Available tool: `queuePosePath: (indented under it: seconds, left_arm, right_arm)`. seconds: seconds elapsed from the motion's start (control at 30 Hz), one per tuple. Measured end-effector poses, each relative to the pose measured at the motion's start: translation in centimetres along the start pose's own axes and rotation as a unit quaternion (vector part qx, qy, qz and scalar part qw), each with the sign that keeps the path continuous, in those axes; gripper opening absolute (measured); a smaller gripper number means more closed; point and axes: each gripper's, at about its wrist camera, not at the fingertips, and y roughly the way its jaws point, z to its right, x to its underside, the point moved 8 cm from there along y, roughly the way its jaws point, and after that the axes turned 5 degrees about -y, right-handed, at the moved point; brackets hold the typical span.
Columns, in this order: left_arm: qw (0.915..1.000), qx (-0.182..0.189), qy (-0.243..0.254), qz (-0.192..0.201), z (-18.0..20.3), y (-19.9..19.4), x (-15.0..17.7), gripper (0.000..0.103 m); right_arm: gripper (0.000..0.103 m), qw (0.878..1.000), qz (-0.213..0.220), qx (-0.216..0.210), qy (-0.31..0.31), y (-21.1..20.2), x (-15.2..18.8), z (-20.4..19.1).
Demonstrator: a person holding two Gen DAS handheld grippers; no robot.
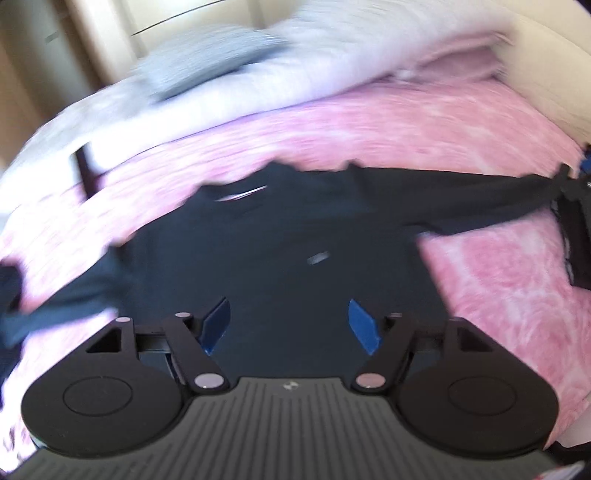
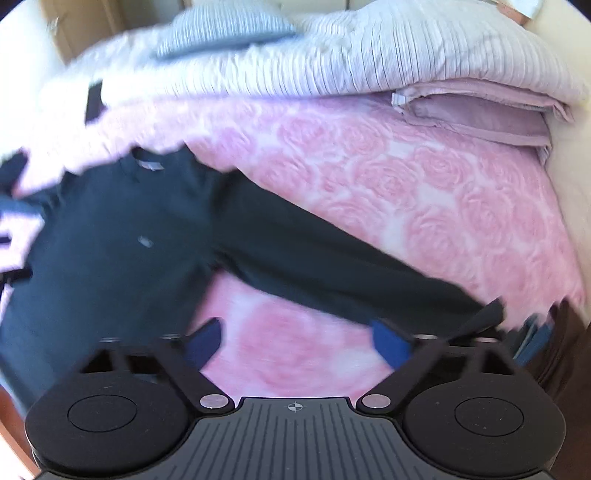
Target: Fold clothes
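A dark navy long-sleeved top [image 1: 280, 236] lies spread flat on a pink rose-patterned bedspread [image 1: 369, 125], sleeves out to both sides. My left gripper [image 1: 290, 325] is open and empty above the lower body of the top. In the right wrist view the top [image 2: 110, 236] lies at the left, with one sleeve [image 2: 332, 266] stretching right. My right gripper [image 2: 295, 343] is open and empty over the bedspread [image 2: 424, 184], just below that sleeve, its right finger near the cuff [image 2: 487, 314]. Both views are motion-blurred.
A white ribbed duvet [image 2: 351, 55] and a folded pink blanket [image 2: 480, 114] are piled at the far side of the bed. A grey striped pillow [image 2: 225, 29] lies on the duvet. A small dark object [image 2: 94, 99] rests at the far left.
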Motion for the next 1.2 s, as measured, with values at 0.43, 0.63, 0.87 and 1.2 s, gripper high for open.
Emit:
queuePosePath:
  seconds: [0.43,0.63,0.87,1.2]
  left_arm:
    - [0.9899,-0.069,-0.123,0.018,-21.6,-13.2,11.9,0.076]
    - [0.9891,-0.066,-0.132,0.009,-24.0,-16.8,14.5,0.076]
    - [0.99,-0.054,-0.13,0.005,-24.3,-20.4,16.6,0.076]
    - [0.994,-0.033,-0.104,-0.002,-18.4,-22.9,17.8,0.076]
  right_arm:
    - [0.094,0.998,0.066,-0.011,-0.02,-8.7,0.2,-22.1]
    - [0.094,0.998,0.059,0.002,-0.003,-11.7,2.2,-29.5]
    - [0.094,0.998,0.05,0.022,0.025,-14.7,3.7,-31.5]
    - [0.094,0.999,0.035,-0.002,0.037,-17.4,8.7,-30.6]
